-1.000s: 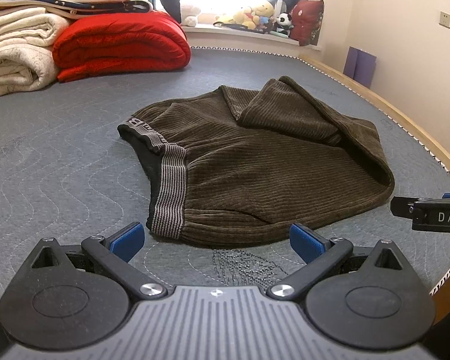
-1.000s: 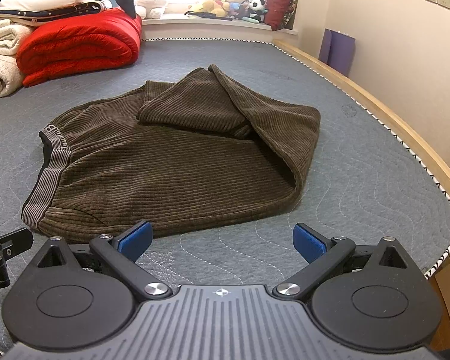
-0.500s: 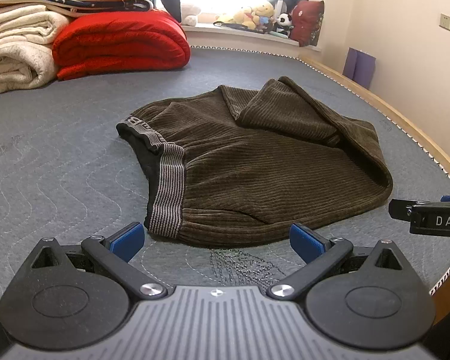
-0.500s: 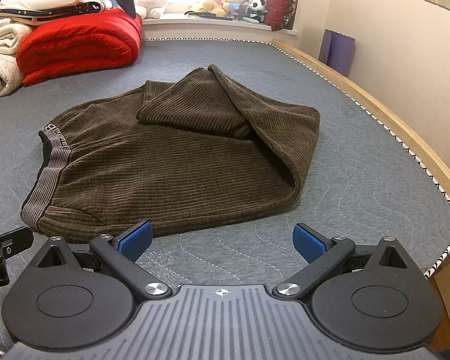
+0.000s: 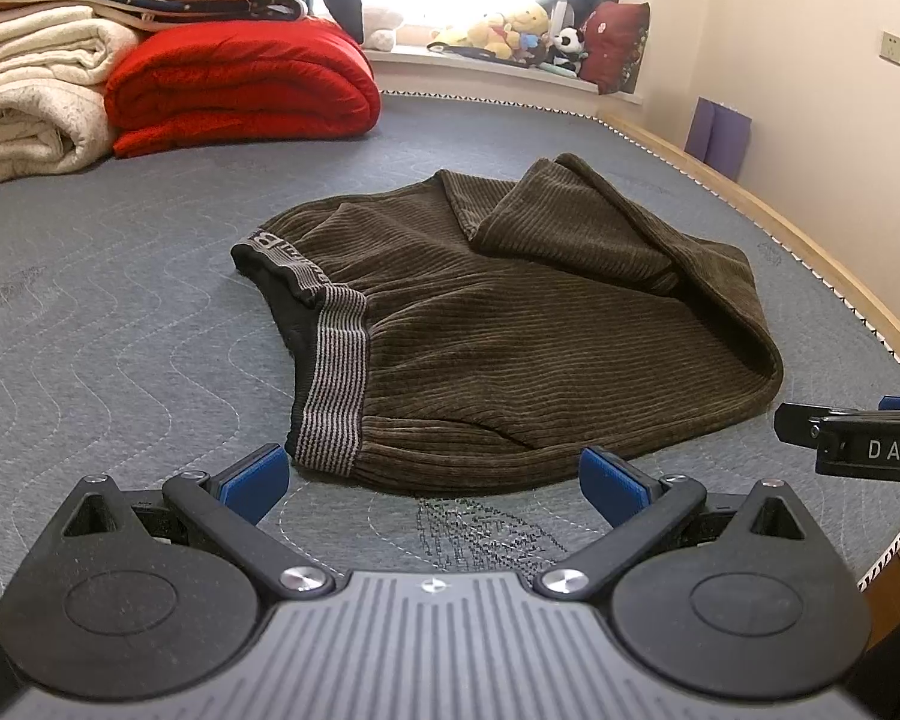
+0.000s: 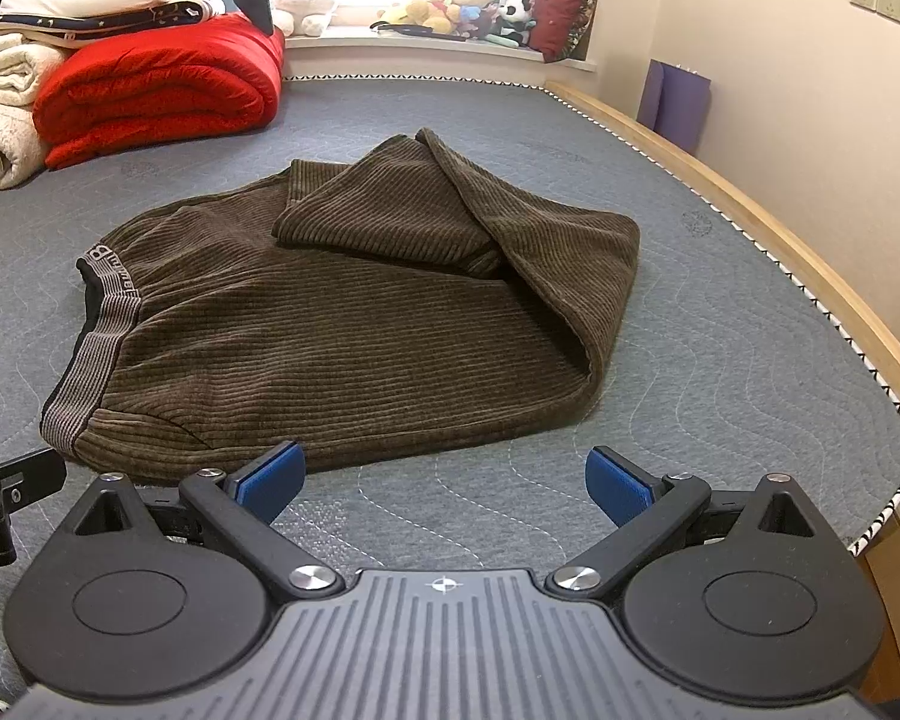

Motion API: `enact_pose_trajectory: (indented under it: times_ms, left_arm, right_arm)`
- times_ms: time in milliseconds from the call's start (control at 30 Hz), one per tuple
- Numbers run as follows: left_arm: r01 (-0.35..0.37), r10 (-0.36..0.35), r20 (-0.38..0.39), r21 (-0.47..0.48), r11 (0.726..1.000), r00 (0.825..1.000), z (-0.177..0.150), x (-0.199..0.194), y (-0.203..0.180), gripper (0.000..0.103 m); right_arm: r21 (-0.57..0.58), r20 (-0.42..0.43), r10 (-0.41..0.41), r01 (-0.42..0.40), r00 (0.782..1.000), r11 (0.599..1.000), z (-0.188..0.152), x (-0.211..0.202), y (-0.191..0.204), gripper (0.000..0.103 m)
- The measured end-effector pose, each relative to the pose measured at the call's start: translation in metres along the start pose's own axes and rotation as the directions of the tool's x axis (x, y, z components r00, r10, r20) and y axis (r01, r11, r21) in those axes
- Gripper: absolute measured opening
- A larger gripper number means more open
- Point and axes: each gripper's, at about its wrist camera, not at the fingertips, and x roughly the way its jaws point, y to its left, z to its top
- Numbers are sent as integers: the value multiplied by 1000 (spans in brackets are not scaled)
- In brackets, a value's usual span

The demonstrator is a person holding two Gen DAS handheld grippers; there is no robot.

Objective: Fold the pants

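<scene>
Brown corduroy pants (image 5: pixel 510 336) (image 6: pixel 342 330) lie folded in a bundle on the grey quilted mattress (image 5: pixel 120 324), their striped grey waistband (image 5: pixel 333 378) at the left and the legs doubled back over the top. My left gripper (image 5: pixel 435 477) hovers open just in front of the pants' near edge, nothing between its blue pads. Off to the right, my right gripper (image 6: pixel 444 480) is open too, close to the near right part of the pants. Each gripper's body shows at the edge of the other's view.
Folded red (image 5: pixel 240 84) and cream (image 5: pixel 24 102) blankets with a plush shark on top are stacked at the back left. Plush toys (image 5: pixel 510 30) line the windowsill. The wooden bed edge (image 6: pixel 810 252) runs along the right, with the wall close behind.
Both grippers have hardly moved; the left view has drifted slightly so the pants sit a touch lower and nearer. The pants lie as before.
</scene>
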Motion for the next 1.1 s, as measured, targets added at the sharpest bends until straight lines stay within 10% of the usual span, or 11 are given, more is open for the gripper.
enact_pose_trajectory:
  times_ms: [767,1100]
  left_arm:
    - [9,-9,26,2,1000,1000,-2,-2,-3,103]
    - [105,-105,7,0,994,994,4,-23,24,103]
  right_arm:
    - [-3,11,10,-10,1000,1000,0,-3,1,98]
    - [57,109,113,-120,988,991,22,-17,13,53]
